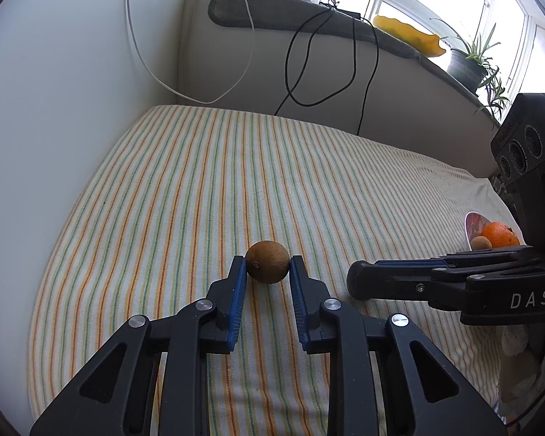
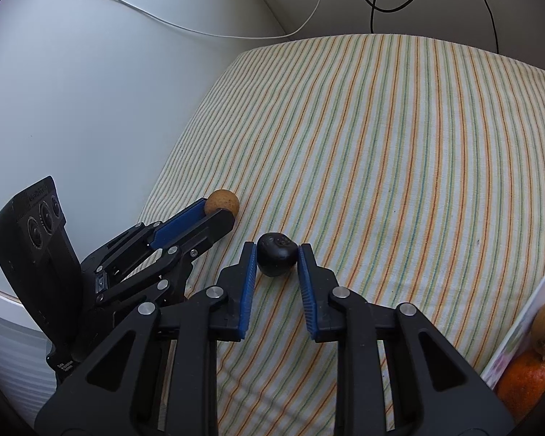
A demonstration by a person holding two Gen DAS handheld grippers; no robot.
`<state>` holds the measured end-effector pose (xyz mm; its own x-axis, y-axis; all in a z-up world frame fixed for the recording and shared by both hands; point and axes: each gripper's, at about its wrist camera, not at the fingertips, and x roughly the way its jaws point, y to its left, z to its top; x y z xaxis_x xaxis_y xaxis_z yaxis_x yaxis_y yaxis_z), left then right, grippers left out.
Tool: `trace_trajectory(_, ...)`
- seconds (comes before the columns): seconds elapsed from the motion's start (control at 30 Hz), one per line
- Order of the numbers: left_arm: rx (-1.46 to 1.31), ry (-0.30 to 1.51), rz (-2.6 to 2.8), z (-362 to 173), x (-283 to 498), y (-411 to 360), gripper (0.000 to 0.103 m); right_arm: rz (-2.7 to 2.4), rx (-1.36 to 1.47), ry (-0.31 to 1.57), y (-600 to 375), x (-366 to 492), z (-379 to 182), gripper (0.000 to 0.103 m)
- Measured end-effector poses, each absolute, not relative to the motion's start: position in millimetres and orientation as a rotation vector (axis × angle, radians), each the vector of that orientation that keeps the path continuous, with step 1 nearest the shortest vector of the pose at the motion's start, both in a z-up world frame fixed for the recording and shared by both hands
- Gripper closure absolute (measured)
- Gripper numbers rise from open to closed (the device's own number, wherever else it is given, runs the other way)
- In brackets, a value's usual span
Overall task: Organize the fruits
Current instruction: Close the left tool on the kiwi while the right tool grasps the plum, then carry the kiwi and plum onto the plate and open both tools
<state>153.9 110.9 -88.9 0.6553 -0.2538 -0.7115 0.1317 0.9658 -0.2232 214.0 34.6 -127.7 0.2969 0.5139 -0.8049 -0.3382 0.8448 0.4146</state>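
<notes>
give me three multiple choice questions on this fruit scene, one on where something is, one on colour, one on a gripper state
1. Where is the orange?
A. in the bowl at the right
B. on the windowsill
C. between the left gripper's pads

2. What colour is the fruit between the right gripper's pads?
A. yellow
B. black
C. green

3. How is the left gripper?
A. wide open above the cloth
B. shut on nothing
C. shut on the brown fruit

Answers:
1 A, the orange sits in the bowl beside a small brown fruit.
2 B, the black fruit is dark all over.
3 C, both blue pads press its sides.
</notes>
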Motion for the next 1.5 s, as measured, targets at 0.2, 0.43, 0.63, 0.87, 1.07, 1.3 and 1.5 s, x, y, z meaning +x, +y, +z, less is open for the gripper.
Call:
trace_trajectory(0.2,-0.169,0.812,-0.233,-82.9,140.1,107.8,0.081,0.57,0.156,1.102,21.5,201.7,-115.0,0.079)
trace_trajectory(0.43,-0.181,0.786,-0.268,-69.6,123.5,92.3,0.081,0.572,0.158,1.053,-7.6,182.9,-91.7,0.079)
trace_trajectory(0.63,-0.18,0.764,-0.31,-58.2,110.1,72.3,0.081,0.549,0.134,1.008,-37.5,166.6,-70.9,0.079)
trace_trajectory(0.87,-0.178,0.744,-0.379,-44.7,101.3,42.1,0.081,0.503,0.13,0.972,-79.1,155.4,-48.6,0.079)
trace_trajectory(1.07,-0.16,0.748,-0.44,-42.5,100.3,11.8,0.081,0.465,0.112,0.953,-107.9,149.6,-38.8,0.079)
trace_trajectory(1.3,-0.142,0.754,-0.487,-39.8,98.6,-19.0,0.081,0.431,0.075,0.931,-125.5,145.7,-35.0,0.079)
trace_trajectory(1.5,-0.13,0.763,-0.506,-39.5,101.5,-38.0,0.081,0.408,0.052,0.924,-134.8,153.7,-35.6,0.079)
